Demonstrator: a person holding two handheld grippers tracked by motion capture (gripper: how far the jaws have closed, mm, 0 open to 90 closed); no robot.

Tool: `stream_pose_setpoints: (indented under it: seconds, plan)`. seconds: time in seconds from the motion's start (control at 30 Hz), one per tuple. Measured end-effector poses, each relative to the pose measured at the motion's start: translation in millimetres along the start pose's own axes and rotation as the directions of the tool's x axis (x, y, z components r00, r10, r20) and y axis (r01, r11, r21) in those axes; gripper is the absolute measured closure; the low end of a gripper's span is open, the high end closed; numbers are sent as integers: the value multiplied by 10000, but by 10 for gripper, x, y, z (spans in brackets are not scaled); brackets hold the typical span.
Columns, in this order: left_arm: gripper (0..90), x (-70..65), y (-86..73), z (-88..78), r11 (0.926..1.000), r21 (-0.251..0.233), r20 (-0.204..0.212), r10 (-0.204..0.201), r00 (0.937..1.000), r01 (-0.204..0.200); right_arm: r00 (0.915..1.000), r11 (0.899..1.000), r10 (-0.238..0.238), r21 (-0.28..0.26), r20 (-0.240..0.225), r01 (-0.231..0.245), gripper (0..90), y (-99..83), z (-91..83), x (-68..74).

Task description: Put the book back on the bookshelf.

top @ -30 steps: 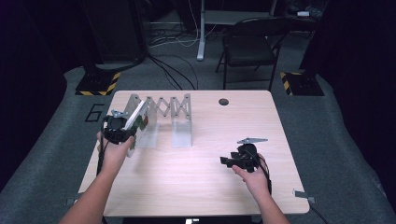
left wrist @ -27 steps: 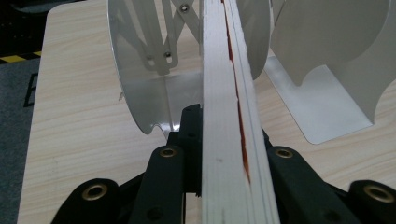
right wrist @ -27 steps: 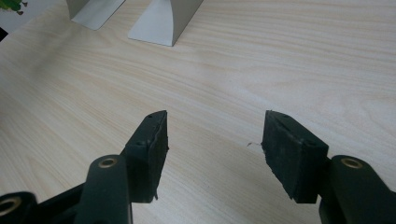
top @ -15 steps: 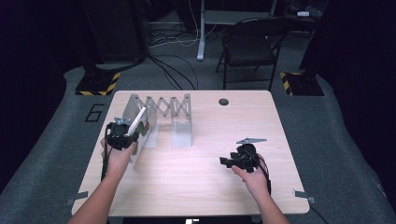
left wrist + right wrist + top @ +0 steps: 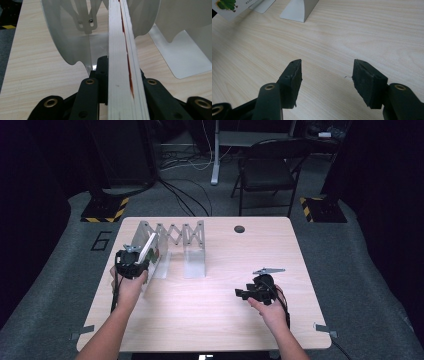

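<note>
A thin white book (image 5: 147,247) with a red-edged spine is pinched edge-on in my left gripper (image 5: 131,262), which is shut on it at the left end of a grey metal accordion book rack (image 5: 192,237). In the left gripper view the book (image 5: 122,62) rises between the black jaws of the left gripper (image 5: 120,77), and its far end lies between two rounded rack dividers (image 5: 65,37). My right gripper (image 5: 241,293) rests low over the table at the right. It stands open, with bare wood between its pads (image 5: 326,72).
The wooden table (image 5: 210,320) has a round cable hole (image 5: 239,228) near its far edge. A folding chair (image 5: 267,170) and floor cables lie beyond the table. In the right gripper view a rack foot (image 5: 299,8) and the book's cover (image 5: 227,6) show.
My left hand has shifted slightly right and nearer with the book still in its jaws. The right hand has stayed where it was.
</note>
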State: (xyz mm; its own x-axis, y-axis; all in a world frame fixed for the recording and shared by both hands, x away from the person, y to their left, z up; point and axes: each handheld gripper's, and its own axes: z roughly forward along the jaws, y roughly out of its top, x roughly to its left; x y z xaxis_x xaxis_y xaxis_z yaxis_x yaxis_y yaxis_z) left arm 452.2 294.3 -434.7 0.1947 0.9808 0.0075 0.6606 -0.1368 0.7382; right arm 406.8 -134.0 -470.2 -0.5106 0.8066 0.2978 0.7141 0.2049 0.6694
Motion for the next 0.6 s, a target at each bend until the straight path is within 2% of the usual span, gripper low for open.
stream_pose_setpoints:
  seconds: [0.13, 0.33, 0.6]
  plan:
    - [759, 18, 0, 7, 9999, -93, -185, -144, 9997, 142, 9999, 9999, 101, 90, 3, -101, 407, 0, -4, 11]
    - [759, 8, 1, 36, 9999, -101, -362, -83, 9993, 80, 10000, 9999, 40, 99, 15, -40, 407, 1, 1, 8]
    - [759, -27, 12, 90, 9998, -101, -419, -148, 9990, 143, 10000, 9999, 82, 108, 11, -82, 407, -1, 0, 7]
